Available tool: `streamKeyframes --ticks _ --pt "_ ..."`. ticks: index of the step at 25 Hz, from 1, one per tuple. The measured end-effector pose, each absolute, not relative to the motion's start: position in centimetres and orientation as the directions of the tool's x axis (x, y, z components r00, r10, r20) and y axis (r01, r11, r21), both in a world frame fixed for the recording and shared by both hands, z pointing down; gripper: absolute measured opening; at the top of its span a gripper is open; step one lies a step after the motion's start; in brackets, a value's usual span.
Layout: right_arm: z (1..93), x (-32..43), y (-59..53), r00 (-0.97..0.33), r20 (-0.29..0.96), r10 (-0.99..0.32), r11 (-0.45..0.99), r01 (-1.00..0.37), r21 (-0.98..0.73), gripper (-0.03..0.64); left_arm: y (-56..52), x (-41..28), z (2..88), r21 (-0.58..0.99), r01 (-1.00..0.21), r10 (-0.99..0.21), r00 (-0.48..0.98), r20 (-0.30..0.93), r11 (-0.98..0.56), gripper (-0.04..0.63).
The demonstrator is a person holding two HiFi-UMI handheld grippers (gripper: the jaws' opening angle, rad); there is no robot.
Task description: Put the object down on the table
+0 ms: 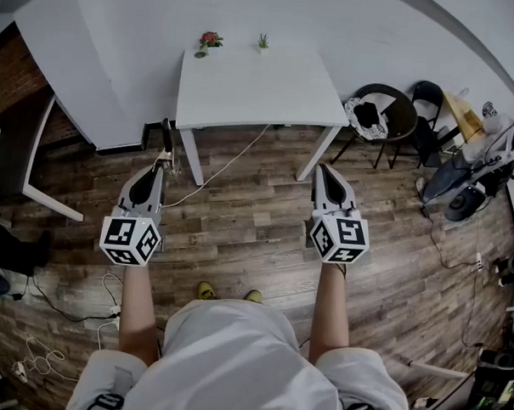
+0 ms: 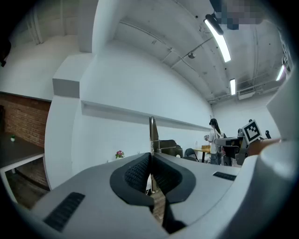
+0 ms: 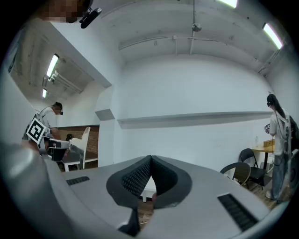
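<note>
A thin metal rod-like object (image 1: 167, 136) (image 2: 152, 133) sticks up from between the jaws of my left gripper (image 1: 163, 160) (image 2: 151, 159), which is shut on it. What the object is I cannot make out. The right gripper (image 1: 324, 170) (image 3: 150, 161) is held level beside it, its ribbed pads (image 3: 138, 177) pressed together with nothing between them. Both grippers hover above the wooden floor, a short way in front of the white table (image 1: 253, 89). The table stands against the white wall.
Two small potted plants (image 1: 210, 41) (image 1: 262, 41) sit at the table's far edge. A round dark chair (image 1: 384, 112) and equipment (image 1: 471, 179) stand to the right. Another white table (image 1: 38, 148) is at the left. Cables (image 1: 220, 169) trail over the floor. People stand in the background of both gripper views.
</note>
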State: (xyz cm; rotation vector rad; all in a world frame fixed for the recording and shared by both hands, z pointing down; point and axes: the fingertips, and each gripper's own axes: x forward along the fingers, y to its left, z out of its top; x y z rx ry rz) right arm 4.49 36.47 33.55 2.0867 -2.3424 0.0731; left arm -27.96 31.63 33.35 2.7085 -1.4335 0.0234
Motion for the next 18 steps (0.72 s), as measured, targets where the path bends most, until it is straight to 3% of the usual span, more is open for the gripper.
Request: streamKeyframes --ticks 18 --pt "34.5 0.5 36.3 -0.151 0.059 -0.987 0.152 -0.988 0.016 0.008 31.7 -29.0 33.8 0.071 -0.813 -0.812 0.582 0.044 -0.579 0.02"
